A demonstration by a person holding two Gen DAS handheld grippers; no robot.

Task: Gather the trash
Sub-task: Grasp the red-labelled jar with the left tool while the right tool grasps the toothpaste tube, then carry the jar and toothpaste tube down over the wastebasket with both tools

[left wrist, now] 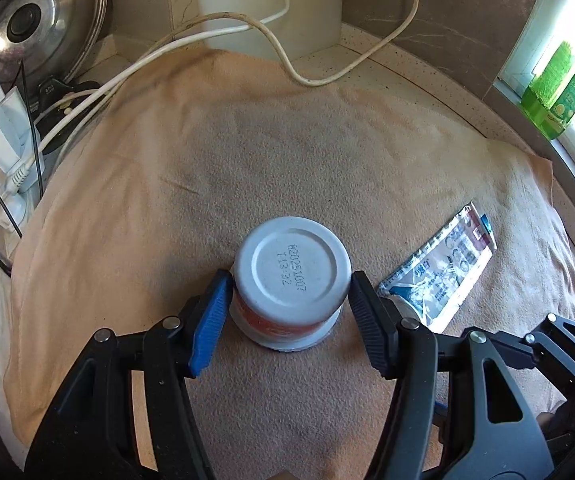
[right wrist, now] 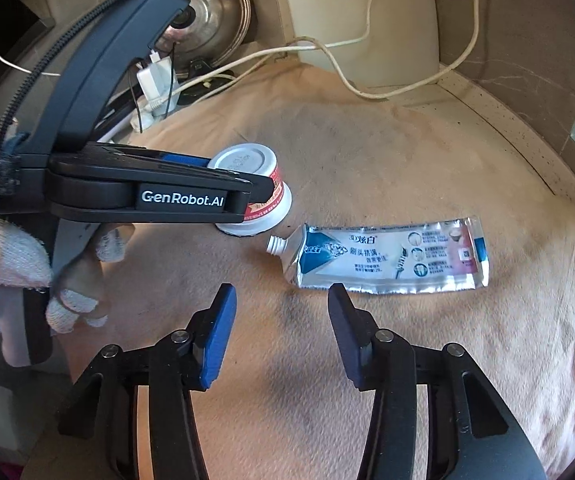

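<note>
A small white cup with a red label (left wrist: 291, 276) stands upside down on the tan cloth (left wrist: 247, 152). My left gripper (left wrist: 291, 280) has one finger on each side of it, both touching its sides. The cup (right wrist: 247, 160) rests on the cloth (right wrist: 407, 152), and the left gripper (right wrist: 243, 188) also shows in the right wrist view. A flattened toothpaste tube (right wrist: 387, 258) without a cap lies just right of the cup; it also shows in the left wrist view (left wrist: 443, 268). My right gripper (right wrist: 281, 292) is open and empty, hovering just short of the tube's neck end.
White cables (left wrist: 279, 40) trail across the back of the cloth. A charger and power strip (left wrist: 7, 140) sit at the left edge below a steel pot lid (left wrist: 27, 28). A green bottle (left wrist: 563, 88) stands on the window sill at right.
</note>
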